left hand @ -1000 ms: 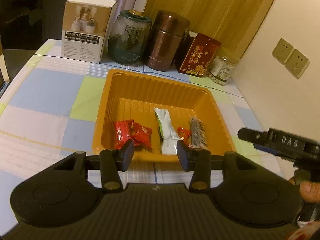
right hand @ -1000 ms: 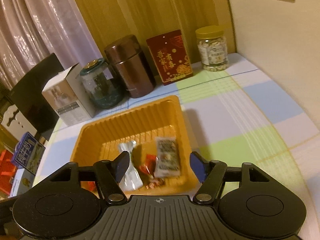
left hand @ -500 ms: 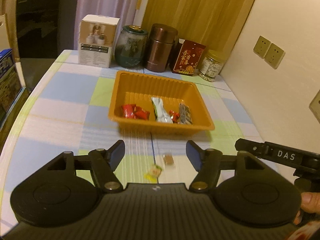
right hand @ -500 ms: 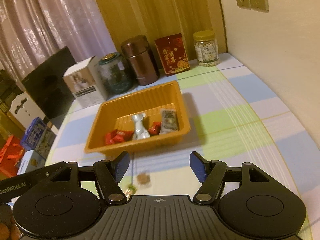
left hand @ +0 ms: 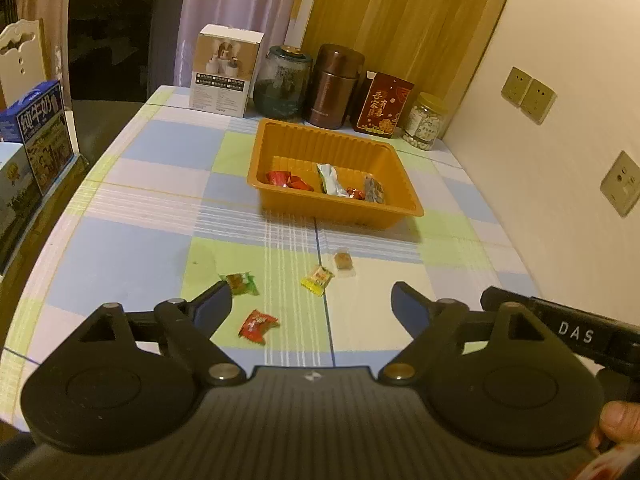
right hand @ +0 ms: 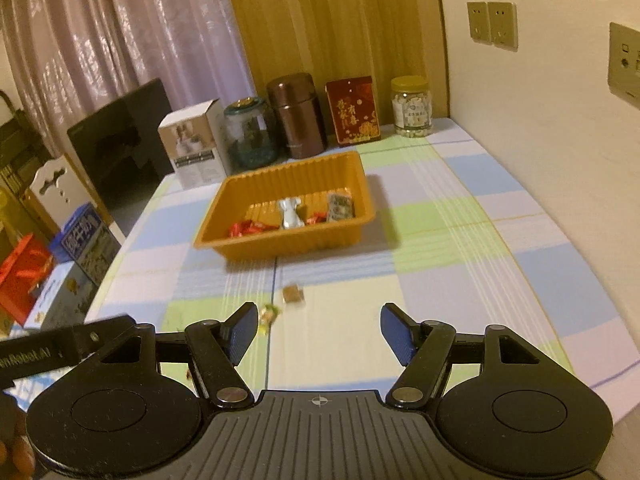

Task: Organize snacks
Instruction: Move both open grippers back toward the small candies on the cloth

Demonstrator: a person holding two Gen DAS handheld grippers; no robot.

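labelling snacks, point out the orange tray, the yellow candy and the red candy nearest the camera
orange tray (left hand: 340,202), left wrist view, on its near outer wall
yellow candy (left hand: 318,279), left wrist view, on the wrapper's middle
red candy (left hand: 257,325), left wrist view, on the wrapper's middle

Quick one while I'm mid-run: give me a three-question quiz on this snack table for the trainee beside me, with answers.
1. Multiple choice: how many loose candies lie on the tablecloth outside the orange tray, in the left wrist view? A) two B) four C) six
2. True or false: the left gripper is clamped on a candy.
3. Fill in: the candy lying nearest the left gripper's jaws has a ____ wrapper.

Key
1. B: the green candy, the yellow candy, the clear-wrapped brown candy and the red candy.
2. False: its jaws have just been opening and nothing is between them. The right gripper is empty too.
3. Red.
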